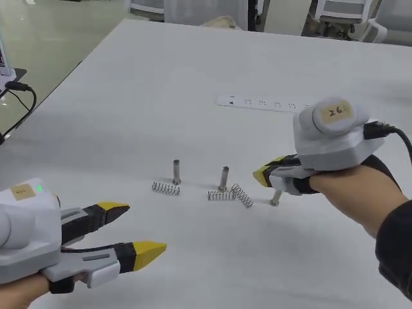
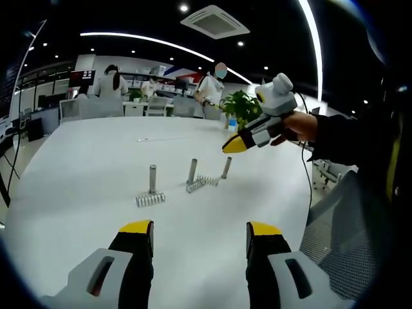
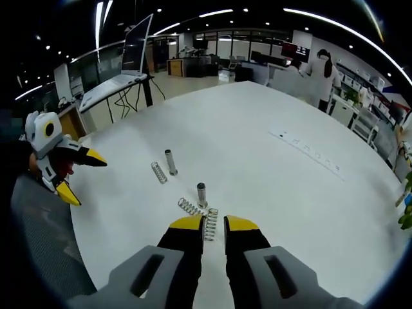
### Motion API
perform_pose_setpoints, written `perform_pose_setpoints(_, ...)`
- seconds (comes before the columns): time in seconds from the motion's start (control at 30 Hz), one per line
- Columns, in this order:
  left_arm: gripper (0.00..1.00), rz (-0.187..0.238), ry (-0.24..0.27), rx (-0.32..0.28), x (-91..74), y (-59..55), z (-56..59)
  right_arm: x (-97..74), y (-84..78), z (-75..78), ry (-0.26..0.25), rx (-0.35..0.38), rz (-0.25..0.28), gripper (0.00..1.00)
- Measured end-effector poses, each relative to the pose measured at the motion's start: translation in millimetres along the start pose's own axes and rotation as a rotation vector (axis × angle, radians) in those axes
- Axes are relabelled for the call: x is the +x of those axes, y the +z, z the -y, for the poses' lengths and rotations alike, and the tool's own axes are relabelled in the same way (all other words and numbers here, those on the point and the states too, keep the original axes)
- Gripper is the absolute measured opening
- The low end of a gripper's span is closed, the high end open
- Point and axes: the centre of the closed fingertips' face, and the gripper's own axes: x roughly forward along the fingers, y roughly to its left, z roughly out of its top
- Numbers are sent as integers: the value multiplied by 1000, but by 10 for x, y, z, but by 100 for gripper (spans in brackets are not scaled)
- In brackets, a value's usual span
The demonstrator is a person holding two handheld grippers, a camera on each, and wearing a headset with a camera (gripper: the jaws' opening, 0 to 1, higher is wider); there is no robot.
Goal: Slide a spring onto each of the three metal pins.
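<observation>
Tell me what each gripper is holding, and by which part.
Nothing is held. The left gripper is wide open and empty; the right gripper shows a narrow gap with nothing in it.

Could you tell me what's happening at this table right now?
A person holds a gripper in each hand over a white table. Three metal pins stand upright, and three springs lie beside them, none on a pin yet. The right gripper, jaws narrowly apart, hovers by the rightmost pin. The left gripper waits open and empty nearer the person.
</observation>
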Motion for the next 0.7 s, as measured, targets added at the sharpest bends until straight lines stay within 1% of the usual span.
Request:
perform_pose_setpoints(0.2, 53, -2, -1, -2, 4, -6, 0, 140, -142, -101, 23, -15, -44, 10)
perform_pose_setpoints(0.37, 53, -1, -1, -3, 6, -4, -3, 261, -287, -67, 29, -9, -80, 10)
perform_pose_setpoints(0.5, 53, -2, 0, -5, 7, -6, -5, 323, -374, -81, 35, -6, -108, 10)
perform_pose_setpoints(0.7, 53, -1, 1, -7, 5, -6, -11, 416, -485, -61, 32, 1, -146, 11)
